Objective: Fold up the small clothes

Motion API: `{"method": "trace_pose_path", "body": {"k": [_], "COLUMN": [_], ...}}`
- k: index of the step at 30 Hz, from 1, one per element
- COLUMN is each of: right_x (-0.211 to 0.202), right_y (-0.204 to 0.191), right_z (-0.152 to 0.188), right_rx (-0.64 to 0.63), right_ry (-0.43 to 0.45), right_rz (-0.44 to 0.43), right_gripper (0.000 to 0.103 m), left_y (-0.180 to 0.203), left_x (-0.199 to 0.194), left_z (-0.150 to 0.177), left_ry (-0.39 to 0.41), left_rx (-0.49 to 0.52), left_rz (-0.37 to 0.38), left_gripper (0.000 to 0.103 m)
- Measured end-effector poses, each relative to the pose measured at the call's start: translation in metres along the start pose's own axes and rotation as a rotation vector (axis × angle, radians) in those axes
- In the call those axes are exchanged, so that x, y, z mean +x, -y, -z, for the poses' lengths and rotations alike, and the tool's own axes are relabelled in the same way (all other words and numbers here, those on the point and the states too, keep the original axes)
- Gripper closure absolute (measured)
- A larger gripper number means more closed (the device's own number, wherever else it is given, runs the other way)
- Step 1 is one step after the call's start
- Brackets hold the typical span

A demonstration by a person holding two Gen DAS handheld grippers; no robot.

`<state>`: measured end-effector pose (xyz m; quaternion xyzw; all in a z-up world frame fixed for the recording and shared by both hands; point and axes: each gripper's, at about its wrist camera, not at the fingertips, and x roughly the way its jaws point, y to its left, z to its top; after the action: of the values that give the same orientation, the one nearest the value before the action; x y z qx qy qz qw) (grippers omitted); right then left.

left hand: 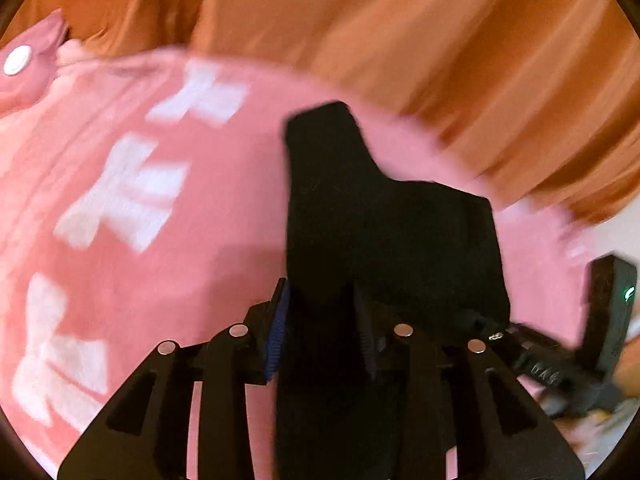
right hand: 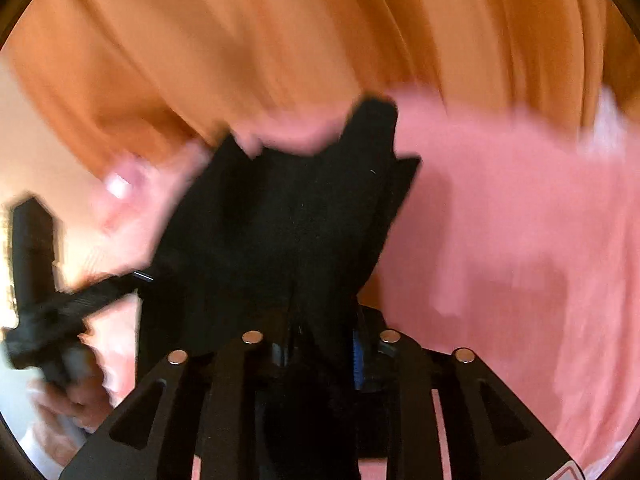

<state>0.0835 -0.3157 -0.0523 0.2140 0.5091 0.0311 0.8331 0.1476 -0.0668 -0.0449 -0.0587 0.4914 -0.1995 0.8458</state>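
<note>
The right gripper (right hand: 320,354) pinches a black garment (right hand: 280,220) above pink cloth (right hand: 520,220) on an orange cover (right hand: 280,32).

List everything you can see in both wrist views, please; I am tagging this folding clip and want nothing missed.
black cloth: one, black, between the fingers of both grippers, over the pink garment
pink garment: one, pink with blurred white print, spread on the orange cloth
snap button: one, white, on the garment's tab at far left in the left wrist view
orange cloth: one, orange, creased, under and behind everything
left gripper: one, black with blue pads, shut on the black cloth
right gripper: one, black with blue pads, shut on the black cloth
hand: one, blurred, holding the left gripper's handle
</note>
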Motion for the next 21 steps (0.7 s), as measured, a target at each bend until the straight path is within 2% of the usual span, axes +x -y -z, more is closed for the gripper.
{"method": "trace_pose_path", "body": {"k": [1,2,3,4,6,7,8,9,11,13,14,15,16,19,21], "right_x": [-0.006,-0.014,-0.028,-0.051,-0.074,-0.079,-0.078,-0.069,-0.023,-0.012,-0.013,-0.024,-0.035,-0.075,-0.086], "right_y": [0.005,0.002,-0.005,-0.016,-0.028,-0.031,-0.032,-0.032,-0.027,-0.022,-0.024,-0.019,-0.02,-0.033,-0.041], "right_z": [0.002,0.001,0.0,0.005,0.018,0.025,0.033,0.037,0.046,0.05,0.046,0.048,0.047,0.044,0.032], "right_rx": [0.026,0.031,0.009,-0.046,-0.123,-0.147,-0.165,-0.174,-0.212,-0.237,-0.248,-0.227,-0.201,-0.206,-0.2], "right_ry": [0.041,0.04,0.055,0.109,0.145,0.142,0.125,0.099,-0.008,0.072,0.068,0.069,0.081,0.161,0.204], "right_rz": [-0.031,-0.025,-0.009,0.004,0.046,0.047,0.043,0.058,0.165,0.179,0.191,0.189,0.167,0.126,0.09], "right_gripper": [0.078,0.077,0.077,0.075,0.075,0.075,0.075,0.075,0.078,0.073,0.07,0.072,0.081,0.083,0.083], "left_y": [-0.002,-0.001,0.0,0.003,0.012,0.017,0.023,0.028,0.034,0.03,0.032,0.034,0.035,0.03,0.023], "left_x": [0.0,-0.01,-0.021,-0.036,-0.065,-0.073,-0.075,-0.069,-0.04,-0.019,-0.017,-0.02,-0.024,-0.046,-0.059], "left_z": [0.004,0.004,0.003,0.005,0.016,0.022,0.033,0.041,0.056,0.07,0.075,0.076,0.076,0.073,0.064], "left_ry": [0.013,0.032,0.044,0.073,0.133,0.152,0.165,0.157,0.07,0.021,0.039,0.055,0.058,0.088,0.132], "left_rx": [-0.003,-0.016,-0.029,-0.043,-0.029,-0.009,0.014,0.037,0.091,0.111,0.116,0.118,0.116,0.031,-0.023], "left_rz": [-0.006,-0.021,-0.023,-0.01,-0.003,-0.018,-0.07,-0.116,-0.183,-0.23,-0.247,-0.257,-0.266,-0.236,-0.219], "left_gripper": [0.068,0.068,0.07,0.066,0.051,0.041,0.038,0.038,0.038,0.037,0.037,0.037,0.037,0.038,0.039]}}
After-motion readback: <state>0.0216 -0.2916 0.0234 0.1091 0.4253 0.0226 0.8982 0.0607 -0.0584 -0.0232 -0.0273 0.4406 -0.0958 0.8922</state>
